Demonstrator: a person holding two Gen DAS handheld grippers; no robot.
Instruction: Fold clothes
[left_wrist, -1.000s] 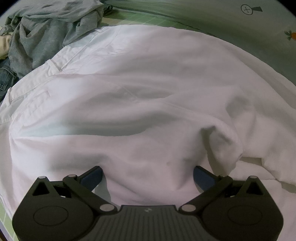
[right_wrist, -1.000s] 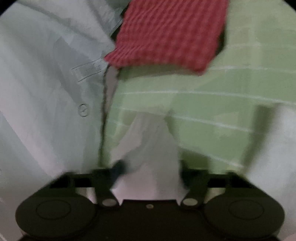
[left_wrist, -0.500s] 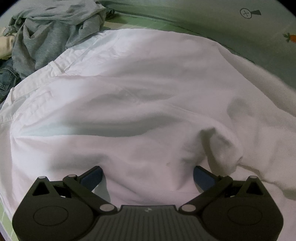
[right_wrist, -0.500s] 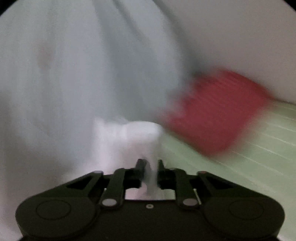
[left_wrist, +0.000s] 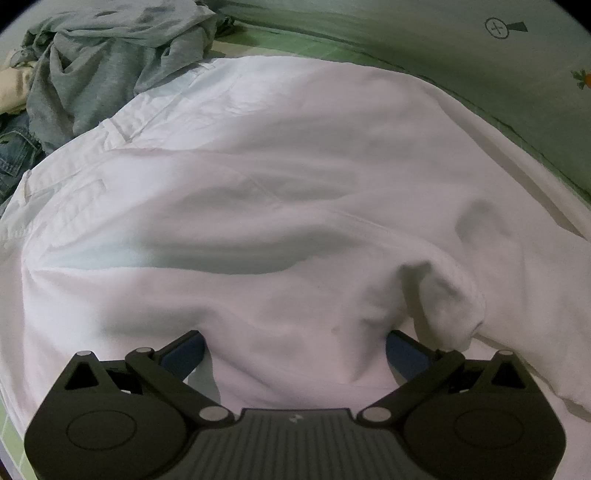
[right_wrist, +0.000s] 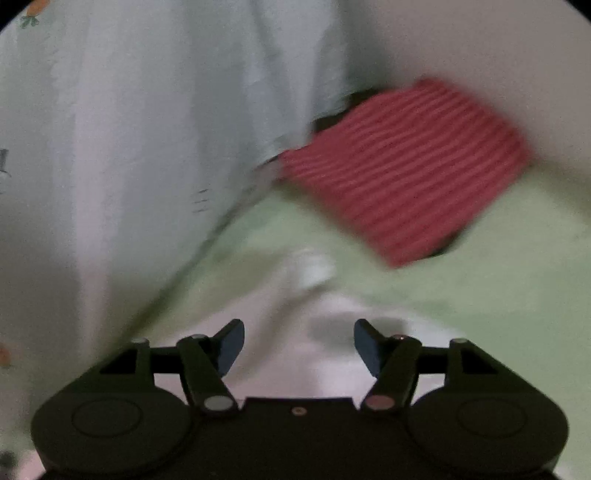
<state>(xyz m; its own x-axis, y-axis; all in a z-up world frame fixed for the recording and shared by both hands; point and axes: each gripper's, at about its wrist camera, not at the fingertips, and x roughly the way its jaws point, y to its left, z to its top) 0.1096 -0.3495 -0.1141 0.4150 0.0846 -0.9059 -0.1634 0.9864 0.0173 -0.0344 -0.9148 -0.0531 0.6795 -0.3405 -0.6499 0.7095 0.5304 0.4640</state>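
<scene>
A green bed sheet (right_wrist: 461, 295) lies under everything. The white shirt (left_wrist: 295, 192) bulges between the wide-open left claw (left_wrist: 295, 354), unpinched. The right claw (right_wrist: 299, 343) has just been opening, gripping nothing, white cloth just past it. Dropped cloth might flop back and spoil the fold.

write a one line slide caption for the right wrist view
Right tongs open above white cloth, jaws just parted, red striped folded garment lying on the green sheet ahead.
</scene>
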